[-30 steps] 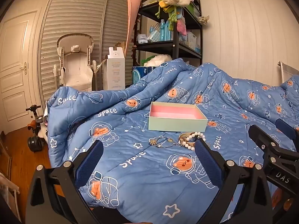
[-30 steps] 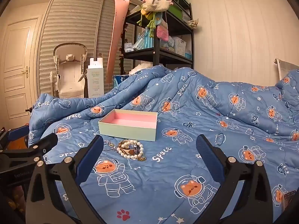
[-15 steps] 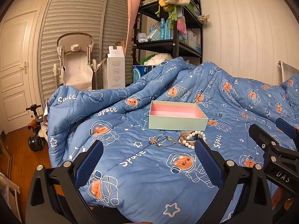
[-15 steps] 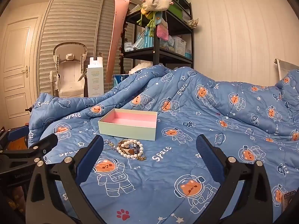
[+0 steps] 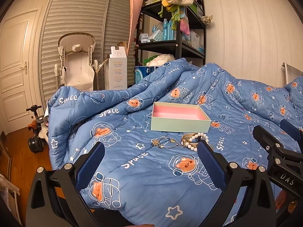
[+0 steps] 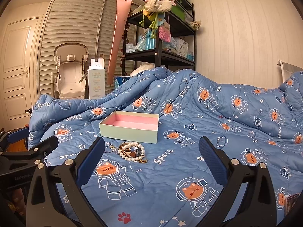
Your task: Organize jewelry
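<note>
Item 1, jewelry pile (image 5: 181, 141): a pearl bracelet (image 5: 197, 141), a thin gold hoop with charms (image 5: 164, 143) and some gold pieces tangled together; I cannot separate the individual pieces under the pearls. In my left view the right-hand blue pad covers the pile's near edge; in my right view the left-hand pad hides the hoop side.

Item 2, open box (image 5: 180, 119): pale green outside, pink lining, nothing visible inside, though its near wall hides part of the floor. It sits on the quilt (image 5: 151, 170) just behind the pile.

Item 3, writing: "Space" printed repeatedly on the quilt; "DAS" on the other tool's body at the right edge of my left view; a partly cut "CenRobot"-like marking at the left edge of my right view. The white carton (image 5: 117, 70) by the shelf (image 5: 178, 45) carries orange print too small to read.

Item 4, left gripper (image 5: 150, 150): fingers spread wide, holding nothing; pile lies just ahead, toward its right finger.

Item 5, right gripper (image 6: 151, 145): fingers spread wide, holding nothing; pile lies just ahead, toward its left finger.
</note>
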`<state>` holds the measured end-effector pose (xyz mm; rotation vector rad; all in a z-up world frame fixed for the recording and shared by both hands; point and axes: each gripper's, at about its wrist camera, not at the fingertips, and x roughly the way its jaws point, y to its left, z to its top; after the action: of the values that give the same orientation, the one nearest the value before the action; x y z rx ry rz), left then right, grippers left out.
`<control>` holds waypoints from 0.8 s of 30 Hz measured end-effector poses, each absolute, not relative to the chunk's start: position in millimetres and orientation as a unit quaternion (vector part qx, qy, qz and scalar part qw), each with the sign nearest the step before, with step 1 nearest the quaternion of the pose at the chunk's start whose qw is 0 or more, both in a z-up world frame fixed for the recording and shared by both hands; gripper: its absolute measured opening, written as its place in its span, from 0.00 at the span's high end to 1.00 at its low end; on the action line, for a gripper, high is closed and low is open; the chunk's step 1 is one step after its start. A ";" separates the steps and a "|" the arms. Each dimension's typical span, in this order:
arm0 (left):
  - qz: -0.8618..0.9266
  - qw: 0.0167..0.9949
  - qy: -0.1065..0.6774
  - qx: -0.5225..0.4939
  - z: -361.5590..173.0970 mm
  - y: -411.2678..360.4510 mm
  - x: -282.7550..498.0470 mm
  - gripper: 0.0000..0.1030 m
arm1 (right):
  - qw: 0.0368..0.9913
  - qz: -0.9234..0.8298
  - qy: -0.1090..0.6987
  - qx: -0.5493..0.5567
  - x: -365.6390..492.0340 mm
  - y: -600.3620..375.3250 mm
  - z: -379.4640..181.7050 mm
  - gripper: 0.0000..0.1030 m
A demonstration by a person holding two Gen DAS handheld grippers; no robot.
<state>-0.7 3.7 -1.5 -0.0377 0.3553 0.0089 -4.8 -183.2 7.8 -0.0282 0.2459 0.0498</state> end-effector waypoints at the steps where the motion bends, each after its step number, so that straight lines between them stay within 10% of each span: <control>1: 0.005 0.984 0.177 -0.019 -1.8 3.9 -0.8 0.07 | 0.992 0.025 0.123 -0.015 -4.7 -183.0 7.9 0.05; 24: 0.004 0.983 0.182 -0.019 -5.7 3.9 0.9 0.07 | 0.992 0.023 0.126 -0.014 -2.3 -181.8 7.1 0.05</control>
<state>0.9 3.9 -5.7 -0.0378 0.3658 0.0083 -2.3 -181.8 7.1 -0.0280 0.2530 0.0456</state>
